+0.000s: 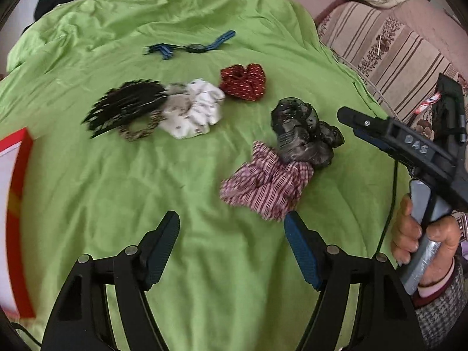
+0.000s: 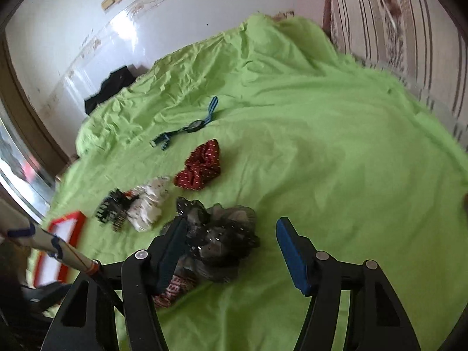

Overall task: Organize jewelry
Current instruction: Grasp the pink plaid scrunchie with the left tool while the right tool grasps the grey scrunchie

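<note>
Jaws apart above scrunchies (image 1: 264, 188), red-rimmed tray (image 1: 17, 204) alongside

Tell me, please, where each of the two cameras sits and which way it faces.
Left wrist: rides on the left gripper, looking down over the green sheet at the striped scrunchie; the right hand holding the right gripper shows.
Right wrist: rides on the right gripper, tilted down at the black scrunchie, its jaws open.
Shared: sheet, red scrunchie, white scrunchie, blue watch, red-edged box.
</note>
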Tool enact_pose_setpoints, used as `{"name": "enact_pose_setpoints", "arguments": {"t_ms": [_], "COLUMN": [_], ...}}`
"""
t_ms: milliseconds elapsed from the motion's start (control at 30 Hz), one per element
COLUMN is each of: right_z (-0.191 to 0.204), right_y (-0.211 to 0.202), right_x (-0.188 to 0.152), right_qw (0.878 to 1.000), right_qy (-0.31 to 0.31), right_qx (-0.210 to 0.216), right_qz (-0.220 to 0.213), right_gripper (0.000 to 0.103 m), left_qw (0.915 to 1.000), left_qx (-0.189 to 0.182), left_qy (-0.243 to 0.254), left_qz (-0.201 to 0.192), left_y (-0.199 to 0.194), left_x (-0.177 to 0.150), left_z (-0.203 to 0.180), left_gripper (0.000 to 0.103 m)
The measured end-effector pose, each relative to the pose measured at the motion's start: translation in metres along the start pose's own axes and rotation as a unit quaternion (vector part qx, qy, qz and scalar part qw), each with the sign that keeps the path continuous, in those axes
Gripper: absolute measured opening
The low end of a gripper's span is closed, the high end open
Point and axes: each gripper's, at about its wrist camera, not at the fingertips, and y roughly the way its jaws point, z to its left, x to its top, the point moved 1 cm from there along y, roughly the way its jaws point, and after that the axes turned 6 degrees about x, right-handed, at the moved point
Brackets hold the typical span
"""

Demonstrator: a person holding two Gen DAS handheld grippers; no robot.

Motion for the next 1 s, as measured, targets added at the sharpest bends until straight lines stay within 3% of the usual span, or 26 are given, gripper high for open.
{"name": "enact_pose_setpoints", "arguments": {"t_ms": [167, 467, 667, 700, 733, 800, 867, 933, 1000], "right_z": [0.001, -0.004, -0.009, -0.009, -0.008, -0.006, -0.001, 0.004, 0.01], "right_y": [0.008, 0.031, 0.041, 0.041, 0.042, 0.044, 0.047, 0.043, 0.038], "right_x": [-0.002, -0.007, -0.008, -0.009, -0.009, -0.011, -0.013, -0.013, -0.012], "right_qw": [0.999, 0.997, 0.995, 0.995, 0.995, 0.995, 0.995, 0.996, 0.997], "right_qy": [0.001, 0.023, 0.05, 0.051, 0.05, 0.046, 0.035, 0.02, 0.003], "right_qx": [0.037, 0.052, 0.063, 0.063, 0.063, 0.063, 0.062, 0.057, 0.05], "right_qz": [0.013, 0.043, 0.052, 0.053, 0.055, 0.061, 0.069, 0.067, 0.059], "right_gripper": [0.068, 0.068, 0.067, 0.066, 0.062, 0.049, 0.031, 0.02, 0.017], "left_qw": [0.9998, 0.9987, 0.9985, 0.9985, 0.9982, 0.9977, 0.9981, 0.9986, 0.9992], "left_qx": [-0.014, -0.031, -0.036, -0.036, -0.037, -0.038, -0.037, -0.033, -0.03], "left_qy": [0.004, 0.008, 0.007, 0.008, 0.009, 0.014, 0.016, 0.013, 0.008], "left_qz": [0.011, 0.039, 0.041, 0.042, 0.046, 0.054, 0.048, 0.039, 0.025], "left_y": [0.026, 0.063, 0.066, 0.066, 0.066, 0.065, 0.057, 0.045, 0.03], "left_x": [0.013, 0.022, 0.021, 0.021, 0.021, 0.021, 0.02, 0.02, 0.02], "left_z": [-0.009, -0.019, -0.027, -0.028, -0.029, -0.032, -0.032, -0.031, -0.028], "left_gripper": [0.073, 0.073, 0.073, 0.063, 0.042, 0.018, 0.015, 0.014, 0.014]}}
